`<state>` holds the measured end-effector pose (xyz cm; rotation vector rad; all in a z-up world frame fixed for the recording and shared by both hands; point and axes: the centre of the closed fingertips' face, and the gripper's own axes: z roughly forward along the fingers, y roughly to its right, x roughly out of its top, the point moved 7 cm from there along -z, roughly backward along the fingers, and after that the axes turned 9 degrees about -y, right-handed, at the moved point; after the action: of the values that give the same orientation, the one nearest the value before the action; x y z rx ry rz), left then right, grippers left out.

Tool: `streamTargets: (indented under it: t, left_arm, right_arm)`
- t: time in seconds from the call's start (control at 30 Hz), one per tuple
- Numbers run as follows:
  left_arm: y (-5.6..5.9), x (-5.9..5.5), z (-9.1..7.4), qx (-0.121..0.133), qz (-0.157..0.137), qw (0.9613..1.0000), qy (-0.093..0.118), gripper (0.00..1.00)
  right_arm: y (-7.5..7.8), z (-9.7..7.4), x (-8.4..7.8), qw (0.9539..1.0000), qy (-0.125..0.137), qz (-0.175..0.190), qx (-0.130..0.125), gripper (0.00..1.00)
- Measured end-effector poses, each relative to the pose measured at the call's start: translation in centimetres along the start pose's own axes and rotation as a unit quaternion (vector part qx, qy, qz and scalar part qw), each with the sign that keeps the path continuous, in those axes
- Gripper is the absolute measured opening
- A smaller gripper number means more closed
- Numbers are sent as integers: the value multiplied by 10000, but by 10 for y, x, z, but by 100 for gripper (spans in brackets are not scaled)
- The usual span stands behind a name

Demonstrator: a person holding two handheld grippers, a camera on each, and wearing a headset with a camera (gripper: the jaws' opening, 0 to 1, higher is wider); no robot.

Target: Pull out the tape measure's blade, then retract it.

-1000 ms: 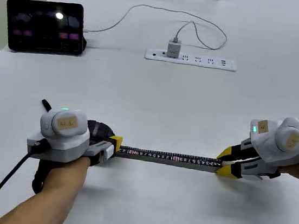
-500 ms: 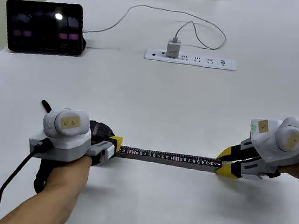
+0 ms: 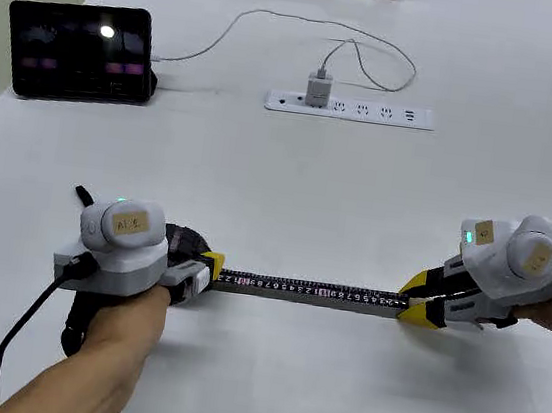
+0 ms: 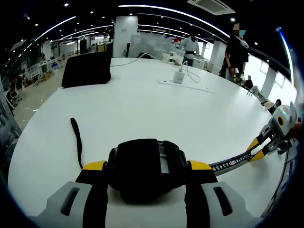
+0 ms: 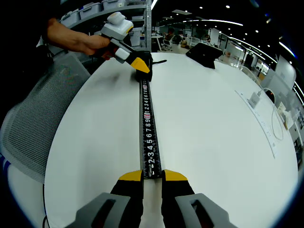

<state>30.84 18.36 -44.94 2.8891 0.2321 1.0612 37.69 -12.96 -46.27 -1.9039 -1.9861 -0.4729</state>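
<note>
A black tape measure case [image 4: 145, 166] sits on the white table, clamped between the yellow-tipped jaws of my left gripper [image 3: 210, 265]. Its dark numbered blade [image 3: 311, 290] runs flat along the table to the right. My right gripper [image 3: 414, 299] is shut on the blade's end, as the right gripper view shows with the blade [image 5: 149, 137] stretching away to the case [image 5: 142, 63]. A black wrist strap [image 4: 76, 137] trails from the case on the left.
A dark tablet [image 3: 82, 50] stands at the back left. A white power strip [image 3: 351, 108] with a plugged charger and looping cable lies at the back middle. A mesh chair back [image 5: 35, 114] stands beside the table's edge. People stand in the distance.
Little has changed: the blade stays stretched between the two grippers at about the same length. The left hand has shifted very slightly.
</note>
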Motion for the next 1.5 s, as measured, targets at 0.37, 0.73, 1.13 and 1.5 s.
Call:
streamTargets:
  t: [0.37,0.73,1.13,1.5]
  left_arm:
    - [-1,0,-1,-5,29,10000,-63,59]
    - [-1,1,-1,-7,39,10000,-17,58]
    - [-1,0,-1,-28,19,10000,-7,58]
    - [-1,0,-1,-55,-5,10000,6,58]
  right_arm:
    - [-2,-1,0,10000,17,-17,34,10]
    - [-2,-1,0,10000,7,-27,37,10]
    - [-1,0,1,10000,-33,-37,36,10]
    - [-1,3,5,10000,-51,-69,33,10]
